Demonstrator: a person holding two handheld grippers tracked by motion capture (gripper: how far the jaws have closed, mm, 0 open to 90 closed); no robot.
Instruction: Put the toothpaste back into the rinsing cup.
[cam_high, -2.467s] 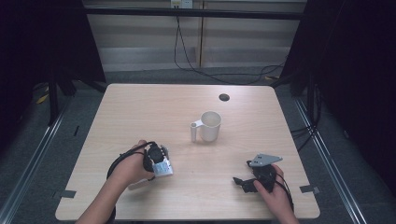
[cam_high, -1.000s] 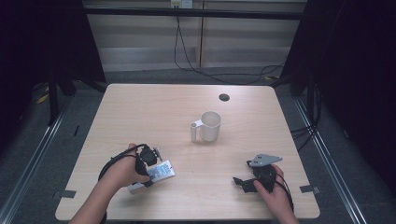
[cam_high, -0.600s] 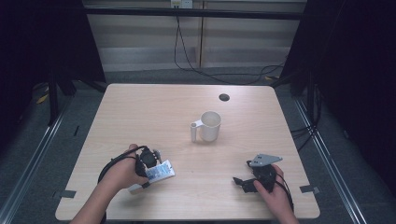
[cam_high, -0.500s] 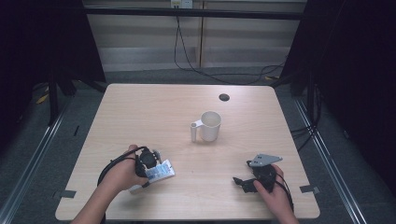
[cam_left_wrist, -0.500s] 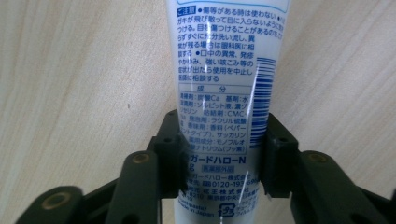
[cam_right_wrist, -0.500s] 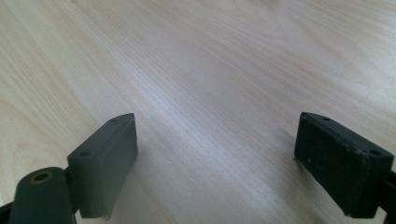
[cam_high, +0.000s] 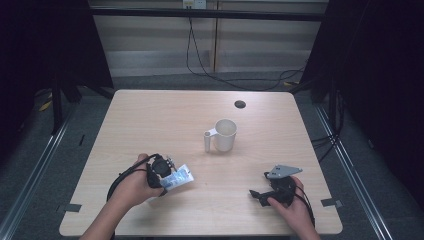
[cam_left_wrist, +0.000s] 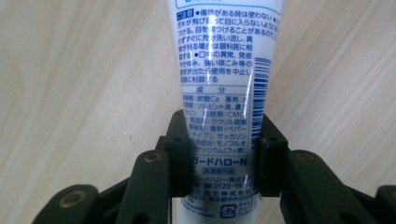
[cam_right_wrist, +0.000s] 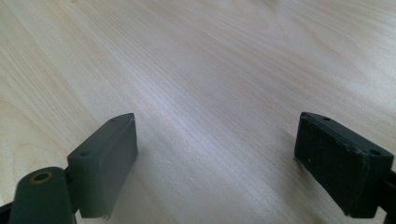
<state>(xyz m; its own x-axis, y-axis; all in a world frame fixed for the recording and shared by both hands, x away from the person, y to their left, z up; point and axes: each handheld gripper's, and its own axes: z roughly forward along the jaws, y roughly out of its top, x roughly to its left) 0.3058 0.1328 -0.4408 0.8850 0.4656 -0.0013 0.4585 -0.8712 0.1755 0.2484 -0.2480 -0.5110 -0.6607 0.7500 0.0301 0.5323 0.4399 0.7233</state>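
Both left gripper (cam_left_wrist: 223, 154) jaws pinch tube's (cam_left_wrist: 219, 93) printed back.

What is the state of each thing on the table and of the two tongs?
Tube: lying on the table, clamped at its flat end.
Left tongs: just closed, shut on the tube.
Right tongs: open, nothing between them, low over the table.
Mug: upright, standing free, handle to the left.

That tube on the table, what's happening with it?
A person at the table works a two-jaw gripper in each hand. The left gripper has just been closing and its jaws now clamp both sides of a white toothpaste tube, which lies near the front left of the table. The right gripper sits open over bare wood, holding nothing. A white mug stands untouched mid-table.
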